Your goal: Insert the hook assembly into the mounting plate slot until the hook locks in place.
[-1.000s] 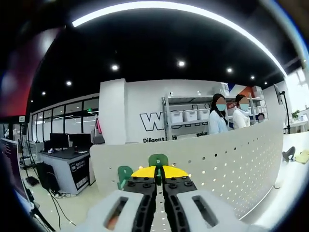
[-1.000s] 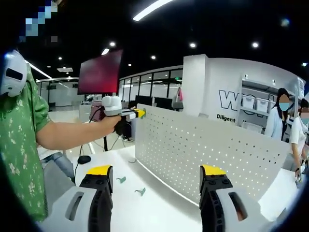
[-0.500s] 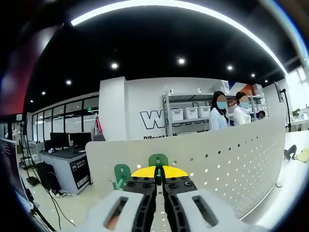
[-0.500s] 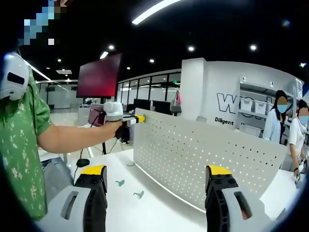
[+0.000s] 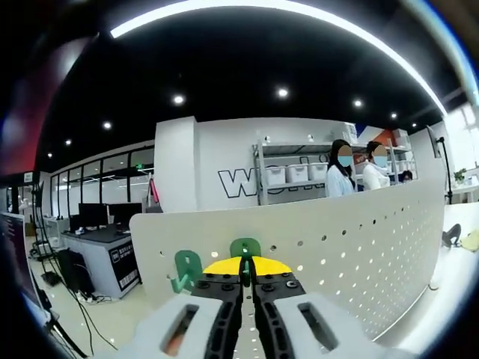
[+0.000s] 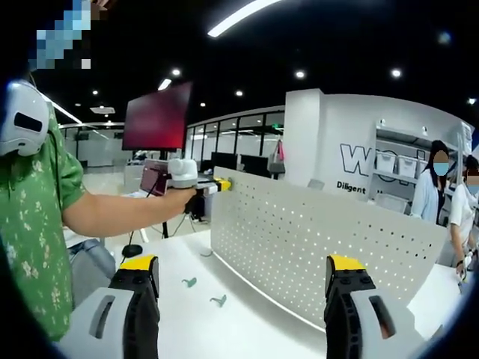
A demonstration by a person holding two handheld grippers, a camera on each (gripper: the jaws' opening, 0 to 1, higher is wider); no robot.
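Observation:
In the left gripper view my left gripper [image 5: 245,263] is shut on a green hook [image 5: 245,247], held against the upper left part of the white perforated mounting plate [image 5: 359,239]. A second green hook [image 5: 186,268] hangs on the plate just left of it. In the right gripper view the plate [image 6: 314,239] stands upright on the white table [image 6: 247,329]. A person's hand holds the left gripper [image 6: 213,184] at the plate's top left corner. My right gripper [image 6: 241,273] is open and holds nothing. Two loose green hooks [image 6: 188,283] [image 6: 218,301] lie on the table before the plate.
A red screen [image 6: 157,116] stands behind the left gripper. Two people [image 6: 438,191] stand by storage shelves [image 5: 292,179] past the plate. A dark desk [image 5: 101,254] sits at the left. The person's arm [image 6: 112,213] crosses the left side.
In the left gripper view the plate's top edge now sits a little higher and the hanging hook shows fuller. The right gripper view has shifted slightly. Both grippers keep their states.

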